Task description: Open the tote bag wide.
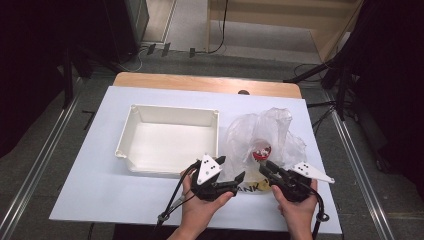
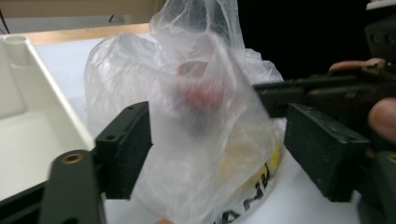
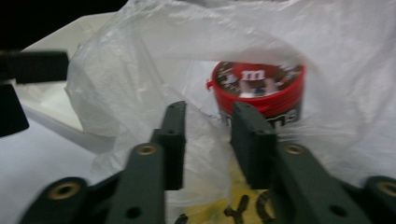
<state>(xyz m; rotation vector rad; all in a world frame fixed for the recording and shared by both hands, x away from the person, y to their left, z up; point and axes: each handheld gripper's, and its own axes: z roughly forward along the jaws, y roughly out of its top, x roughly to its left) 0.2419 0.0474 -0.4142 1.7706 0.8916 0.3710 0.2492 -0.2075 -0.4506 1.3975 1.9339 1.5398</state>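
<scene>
— Clear plastic, what is it?

— A thin see-through bag [image 1: 260, 140], crumpled on my white worktop [image 1: 100, 190] just right of the white tray [image 1: 170, 140]. From the high view, a red-lidded tub [image 1: 261, 152] sits inside it. My left gripper [image 1: 227, 175] and right gripper [image 1: 267, 172] point at the bag's near edge from either side.

— And along the left gripper?

— My left fingers [image 2: 126, 149] stand spread wide, with the bag [image 2: 196, 116] bulging between them; the pads don't press it. The tub [image 2: 201, 91] is a red blur behind the film. The tray wall [image 2: 42, 102] runs at the left, and my other gripper [image 2: 317, 91] comes in from the right.

— And the right one?

— My right fingers [image 3: 175, 140] are narrowed with a fold of bag [image 3: 140, 84] in the gap; whether the pads actually pinch it, I can't tell. Behind them the tub [image 3: 259, 91] stands upright inside the bag.
</scene>
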